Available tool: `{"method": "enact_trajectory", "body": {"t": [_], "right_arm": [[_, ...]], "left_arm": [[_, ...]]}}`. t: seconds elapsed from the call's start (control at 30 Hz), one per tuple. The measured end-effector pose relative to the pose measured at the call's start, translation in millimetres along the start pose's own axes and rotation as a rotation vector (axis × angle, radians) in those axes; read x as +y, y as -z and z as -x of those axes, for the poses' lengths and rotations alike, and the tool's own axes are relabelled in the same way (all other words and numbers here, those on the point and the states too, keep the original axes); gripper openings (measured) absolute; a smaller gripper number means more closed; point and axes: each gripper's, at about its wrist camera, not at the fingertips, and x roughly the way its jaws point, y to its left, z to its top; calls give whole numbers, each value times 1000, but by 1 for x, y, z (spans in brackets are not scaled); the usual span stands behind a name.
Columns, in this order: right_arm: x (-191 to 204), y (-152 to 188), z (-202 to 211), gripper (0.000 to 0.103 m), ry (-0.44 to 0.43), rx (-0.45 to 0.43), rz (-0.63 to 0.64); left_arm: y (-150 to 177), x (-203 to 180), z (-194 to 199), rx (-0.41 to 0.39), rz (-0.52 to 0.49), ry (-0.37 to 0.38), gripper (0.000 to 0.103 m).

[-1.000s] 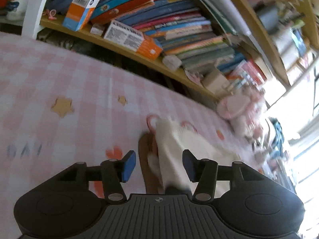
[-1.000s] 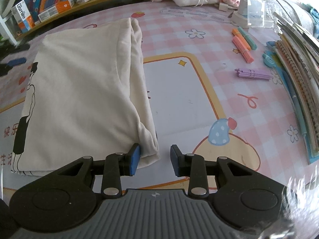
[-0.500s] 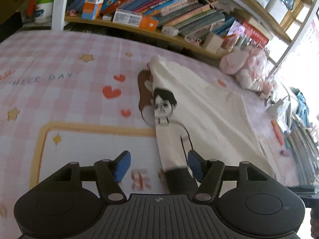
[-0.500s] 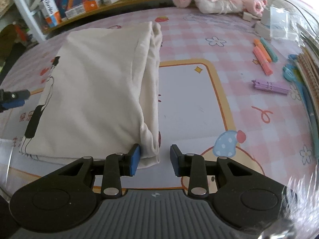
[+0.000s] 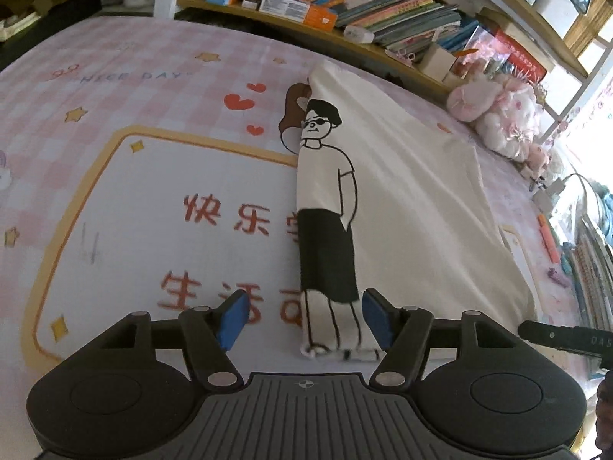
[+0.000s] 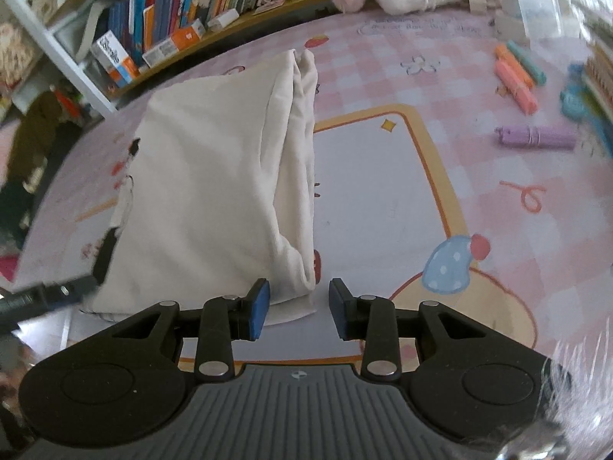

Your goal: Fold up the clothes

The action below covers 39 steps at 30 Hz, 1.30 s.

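Observation:
A cream T-shirt [image 5: 413, 207] printed with a cartoon figure lies folded lengthwise on the pink checked mat [image 5: 115, 88]. My left gripper [image 5: 300, 320] is open, its blue pads on either side of the shirt's near left corner. In the right wrist view the same T-shirt [image 6: 214, 176] shows its folded right edge, and my right gripper [image 6: 299, 304] is open around the shirt's near right corner. The fabric lies flat between both sets of fingers, not clamped. The other gripper's tip [image 6: 57, 293] pokes in at the left of the right wrist view.
A low bookshelf [image 5: 345, 4] full of books borders the far edge of the mat. Pink plush toys [image 5: 498, 115] sit at the far right. Markers [image 6: 515, 76] and a purple pen bundle [image 6: 536, 138] lie to the right, beside stacked notebooks [image 6: 601, 76].
My left gripper pulled back along the shirt from its far end to the near left corner. My right gripper opened wider around the near right corner and the view drew back slightly.

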Motion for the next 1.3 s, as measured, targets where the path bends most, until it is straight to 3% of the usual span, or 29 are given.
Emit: {"method": "enact_trajectory", "body": {"t": [0.3,0.43,0.53,0.7,0.93,1.03,1.07,1.17,1.23,1.3], "right_arm": [[-14,0,2,31,-76,15,-66],[-14,-3,-3,18,-82,32,-71],[-9,-6,-5,12,-72,44,-31],[7,-10,24,7,-94,-79,78],[-10,-8,2,7,-65,25,0],[-10,-7,3,10,-64,36,15],[-11,-7,3,16,-64,38,10],[-14,-6,3,30,-67,45,-5],[-14,-6,2,30,-66,53,-4],[-13,-6,0,29,-66,61,-2]], "left_arm": [[5,8,0,-29,173,45,58],[5,8,-3,0,215,55,22],[5,6,-5,33,225,60,4],[-2,-24,33,-86,62,70,3],[12,-8,3,48,50,49,6],[12,-2,10,37,73,80,9],[13,0,11,39,88,85,9],[16,7,15,51,138,104,26],[20,10,14,58,162,107,32],[22,9,13,52,165,107,32]]}}
